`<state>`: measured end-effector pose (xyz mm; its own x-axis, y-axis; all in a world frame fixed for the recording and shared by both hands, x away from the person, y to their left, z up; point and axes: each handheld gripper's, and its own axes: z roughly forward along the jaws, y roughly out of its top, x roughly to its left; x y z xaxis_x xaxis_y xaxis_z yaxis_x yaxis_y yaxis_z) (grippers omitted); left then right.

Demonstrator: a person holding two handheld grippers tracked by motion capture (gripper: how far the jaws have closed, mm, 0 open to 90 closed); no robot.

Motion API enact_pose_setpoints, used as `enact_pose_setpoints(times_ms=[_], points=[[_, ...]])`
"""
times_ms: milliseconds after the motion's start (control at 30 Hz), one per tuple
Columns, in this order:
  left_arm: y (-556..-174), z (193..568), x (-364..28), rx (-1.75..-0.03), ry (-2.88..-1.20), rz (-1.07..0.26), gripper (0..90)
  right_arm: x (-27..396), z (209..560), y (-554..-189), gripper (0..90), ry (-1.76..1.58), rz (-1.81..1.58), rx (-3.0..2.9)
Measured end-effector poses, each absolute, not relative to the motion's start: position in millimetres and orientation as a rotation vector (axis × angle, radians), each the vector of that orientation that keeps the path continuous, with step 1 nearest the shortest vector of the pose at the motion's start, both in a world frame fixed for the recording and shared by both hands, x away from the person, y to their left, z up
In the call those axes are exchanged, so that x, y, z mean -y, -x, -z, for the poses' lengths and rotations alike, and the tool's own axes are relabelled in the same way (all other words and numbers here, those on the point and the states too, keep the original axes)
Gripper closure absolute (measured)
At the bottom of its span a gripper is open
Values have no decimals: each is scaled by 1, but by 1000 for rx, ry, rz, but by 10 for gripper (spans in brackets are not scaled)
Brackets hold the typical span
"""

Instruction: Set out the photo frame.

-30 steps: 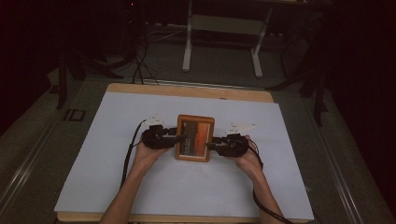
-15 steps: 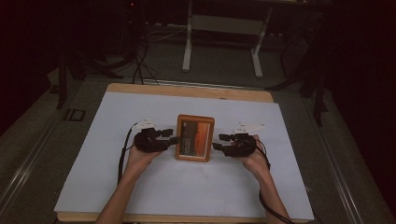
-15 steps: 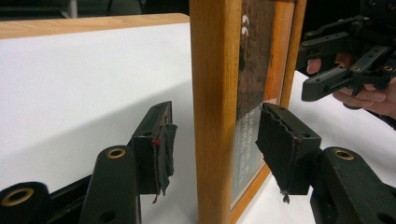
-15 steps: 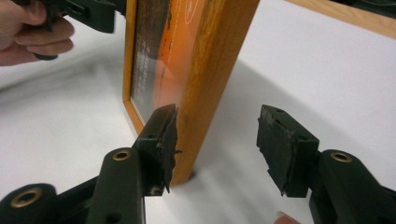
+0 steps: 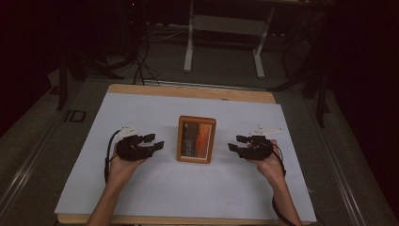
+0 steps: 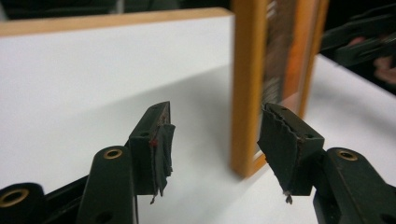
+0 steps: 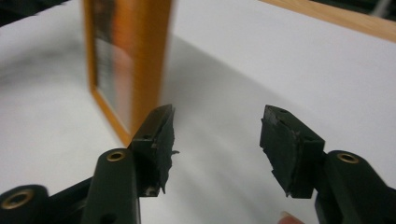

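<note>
At centre frame on the white table (image 5: 141, 197), a wooden picture frame (image 5: 196, 139) lies long axis up-frame, midway between the left hand-held gripper (image 5: 154, 142) and right hand-held gripper (image 5: 236, 143), both wide open, empty.

Right tongs (image 7: 215, 140) held wide apart over white table (image 7: 289, 60) — orange-framed picture (image 7: 128, 60) just beyond left jaw, untouched.
</note>
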<state>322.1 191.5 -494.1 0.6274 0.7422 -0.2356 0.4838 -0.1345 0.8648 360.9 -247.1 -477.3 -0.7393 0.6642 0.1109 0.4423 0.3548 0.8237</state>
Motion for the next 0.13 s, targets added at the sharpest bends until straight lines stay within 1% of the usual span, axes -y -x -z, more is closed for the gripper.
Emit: enact_pose_setpoints(times_ms=[100,133], points=[[-318,503,-203,-1099,-1835,-378,431,262,487,-361,392,-1089,-1291,-2338],[-318,503,-203,-1099,-1835,-378,421,268,491,-361,369,-1120,-1258,-2325]])
